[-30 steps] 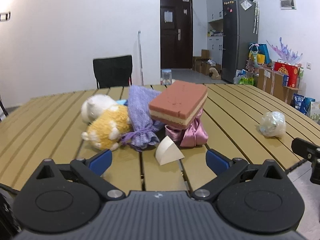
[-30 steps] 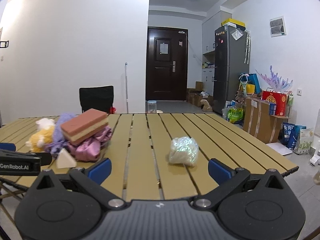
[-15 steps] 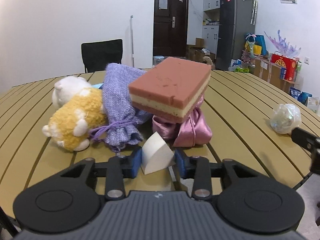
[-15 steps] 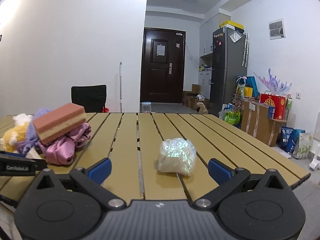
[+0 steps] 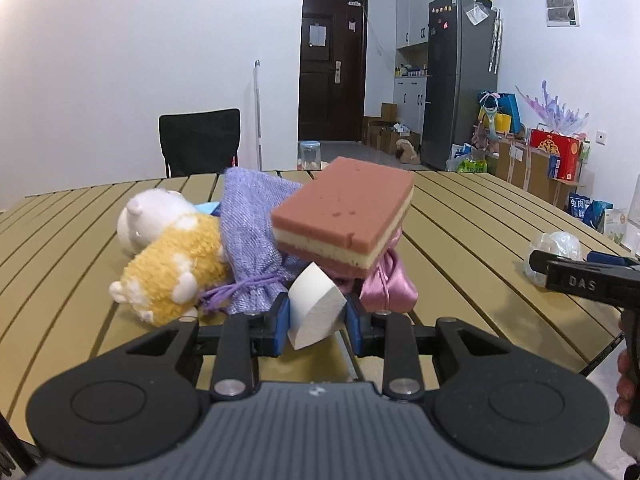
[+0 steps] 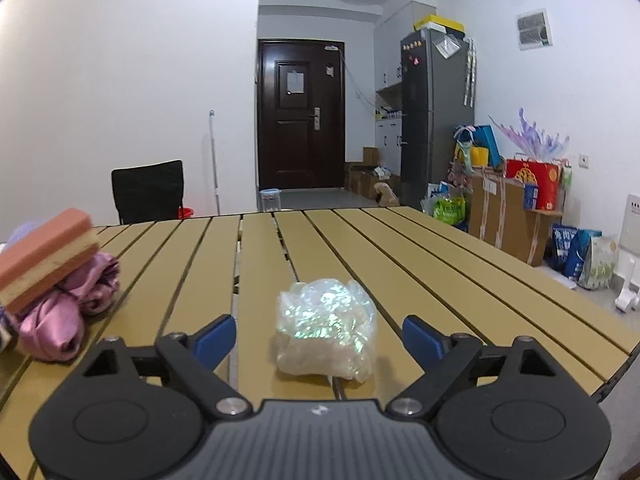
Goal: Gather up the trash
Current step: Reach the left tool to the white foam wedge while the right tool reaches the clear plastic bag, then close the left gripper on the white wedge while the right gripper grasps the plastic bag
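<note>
The left gripper (image 5: 316, 316) is clamped on a white wedge-shaped sponge (image 5: 314, 310), its blue pads pressed against both sides, just in front of a heap on the slatted surface (image 5: 460, 232): a pink-and-cream layered sponge block (image 5: 344, 220) lying tilted on a pink satin pouch (image 5: 386, 286), a purple drawstring bag (image 5: 252, 236) and a yellow-and-white plush toy (image 5: 168, 256) to the left. The right gripper (image 6: 318, 336) hovers with fingers spread wide, holding nothing, with a crumpled iridescent plastic wad (image 6: 326, 334) lying on the surface between its tips. Seen from the left camera, its black finger reads "DAS". A dark door (image 6: 300, 114) stands far behind.
</note>
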`<state>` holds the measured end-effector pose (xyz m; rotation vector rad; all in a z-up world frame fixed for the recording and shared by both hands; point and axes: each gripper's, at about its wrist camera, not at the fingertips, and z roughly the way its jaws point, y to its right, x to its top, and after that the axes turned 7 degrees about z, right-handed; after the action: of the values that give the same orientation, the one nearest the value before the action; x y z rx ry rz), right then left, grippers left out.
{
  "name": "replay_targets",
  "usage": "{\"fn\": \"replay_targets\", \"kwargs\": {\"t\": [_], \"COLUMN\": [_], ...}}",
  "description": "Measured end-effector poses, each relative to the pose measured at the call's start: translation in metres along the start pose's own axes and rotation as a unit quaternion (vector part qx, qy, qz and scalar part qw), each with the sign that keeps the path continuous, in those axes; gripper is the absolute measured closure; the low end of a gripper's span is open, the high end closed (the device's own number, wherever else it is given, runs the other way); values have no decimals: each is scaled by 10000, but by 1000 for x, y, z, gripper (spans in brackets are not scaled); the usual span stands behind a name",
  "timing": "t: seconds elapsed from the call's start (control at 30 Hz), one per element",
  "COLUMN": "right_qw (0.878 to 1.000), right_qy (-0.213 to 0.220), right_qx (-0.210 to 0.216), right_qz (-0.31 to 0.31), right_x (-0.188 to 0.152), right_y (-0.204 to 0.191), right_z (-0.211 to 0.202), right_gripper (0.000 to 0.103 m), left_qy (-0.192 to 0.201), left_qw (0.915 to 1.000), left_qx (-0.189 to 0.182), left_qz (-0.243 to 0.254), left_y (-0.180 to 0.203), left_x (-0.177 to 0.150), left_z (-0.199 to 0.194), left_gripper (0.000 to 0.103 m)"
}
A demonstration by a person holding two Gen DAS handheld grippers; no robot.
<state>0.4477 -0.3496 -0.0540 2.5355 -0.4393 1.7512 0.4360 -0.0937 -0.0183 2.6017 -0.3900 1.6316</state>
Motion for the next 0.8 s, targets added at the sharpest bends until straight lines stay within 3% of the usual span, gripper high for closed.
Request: {"fn": "replay_targets", "kwargs": {"t": [0.33, 0.43, 0.8], "right_qw": [9996, 9991, 9988], "right_qy": [-250, -375, -391], "right_qx": [-68, -28, 263], "right_qz": [124, 183, -109], "right_x": [6, 5, 0], "right_y": [6, 5, -5], "right_z": [20, 25, 16], "right_gripper": [34, 49, 59], "left_qy": [1, -1, 32], "left_qw": [10000, 9999, 9997], "left_qx": [89, 99, 219], "left_qz": [-17, -27, -99], "left_y": [-6, -8, -14], "left_x": [-2, -2, -4], "left_z": [0, 0, -2], "left_gripper": [74, 74, 74]}}
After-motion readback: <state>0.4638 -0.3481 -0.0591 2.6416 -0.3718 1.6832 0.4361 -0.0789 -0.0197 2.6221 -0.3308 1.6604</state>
